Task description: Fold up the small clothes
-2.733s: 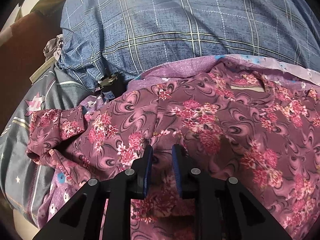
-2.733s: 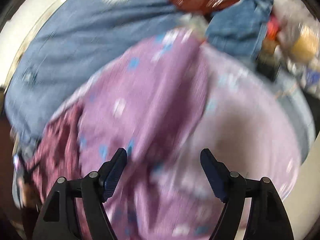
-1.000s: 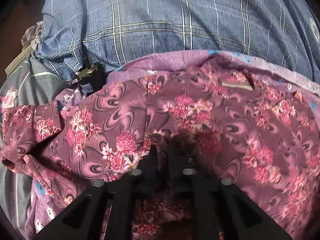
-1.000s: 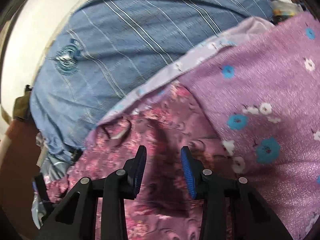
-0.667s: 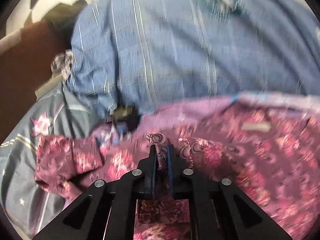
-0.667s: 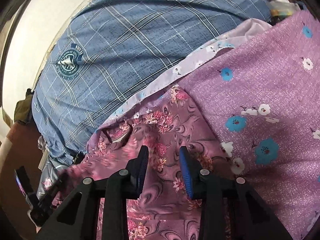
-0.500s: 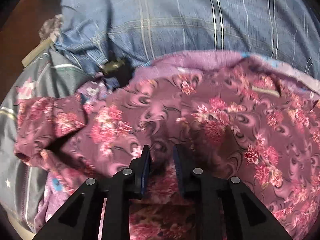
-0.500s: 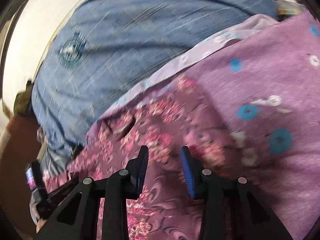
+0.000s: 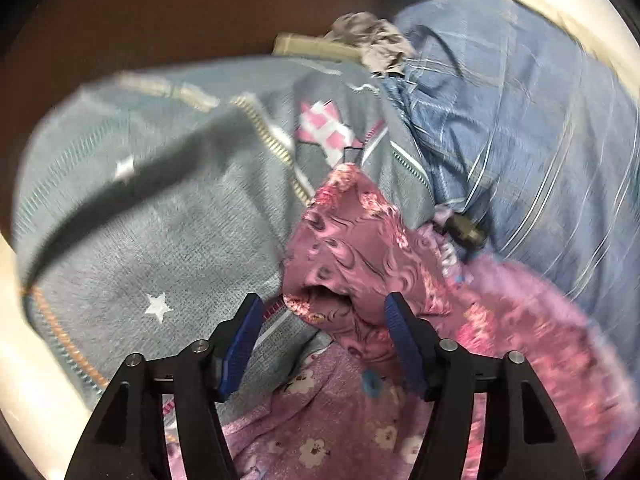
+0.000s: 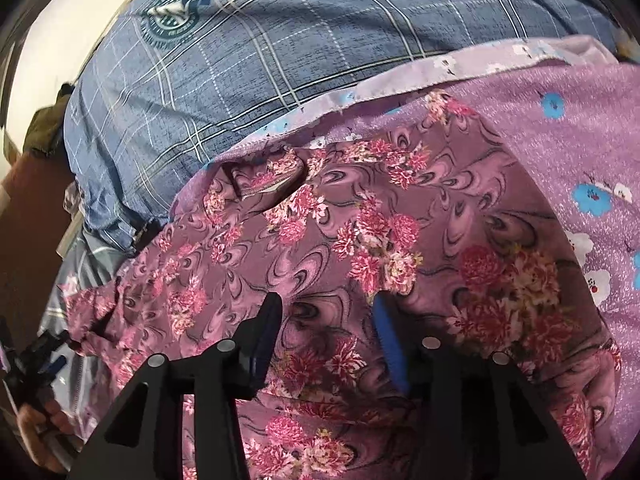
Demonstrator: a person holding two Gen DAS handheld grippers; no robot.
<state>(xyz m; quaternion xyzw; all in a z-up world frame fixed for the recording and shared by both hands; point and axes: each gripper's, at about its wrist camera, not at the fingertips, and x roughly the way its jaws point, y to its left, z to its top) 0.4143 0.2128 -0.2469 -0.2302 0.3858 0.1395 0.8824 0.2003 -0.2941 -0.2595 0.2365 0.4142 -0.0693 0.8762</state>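
A maroon floral garment [image 10: 360, 248] lies spread on a purple flowered cloth [image 10: 580, 152]. Its sleeve [image 9: 352, 248] shows in the left wrist view, cuff opening toward me. My left gripper [image 9: 320, 320] is open, its jaws on either side of the cuff, not closed on it. My right gripper [image 10: 326, 320] is open, jaws partly apart, low over the garment's body, holding nothing. The left gripper also shows at the lower left of the right wrist view [image 10: 36, 360].
A blue plaid cloth [image 10: 280, 60] bulges behind the garment, also seen in the left wrist view [image 9: 520, 140]. A grey knit garment with stars [image 9: 160, 220] lies left of the sleeve. A brown surface [image 9: 140, 20] lies beyond.
My left gripper let go of the pinched fabric, opened wide and swung left to the sleeve cuff. My right gripper stayed over the garment's body, jaws partly apart.
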